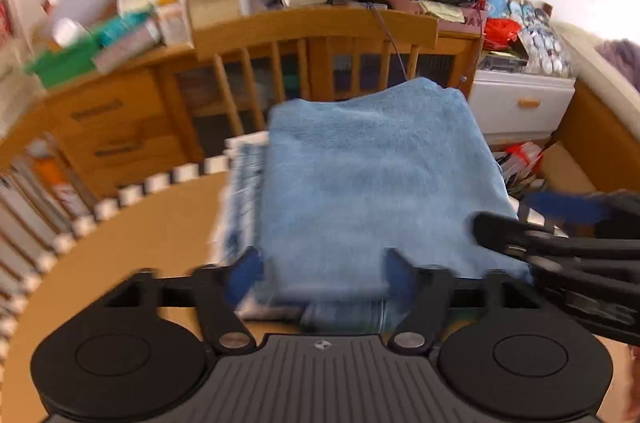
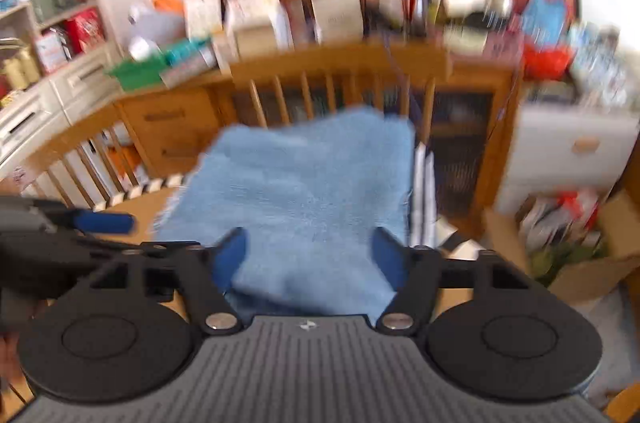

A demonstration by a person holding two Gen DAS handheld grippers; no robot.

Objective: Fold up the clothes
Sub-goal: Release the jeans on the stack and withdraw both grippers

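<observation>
A folded light blue towel (image 1: 372, 179) lies on top of a blue-and-white patterned cloth (image 1: 240, 191) on the round wooden table (image 1: 132, 247). My left gripper (image 1: 324, 271) is open, its blue-padded fingers straddling the towel's near edge. My right gripper (image 2: 310, 255) is also open, its fingers on either side of the towel (image 2: 304, 191) at its near edge. The right gripper shows in the left wrist view (image 1: 560, 235) at the towel's right side. The left gripper shows in the right wrist view (image 2: 80, 231) at the left. Both views are blurred.
A wooden chair back (image 1: 316, 31) stands behind the table. Beyond it a wooden sideboard (image 1: 112, 127) is piled with boxes and bags. A white drawer unit (image 1: 520, 103) and a cardboard box (image 2: 580, 255) stand at the right.
</observation>
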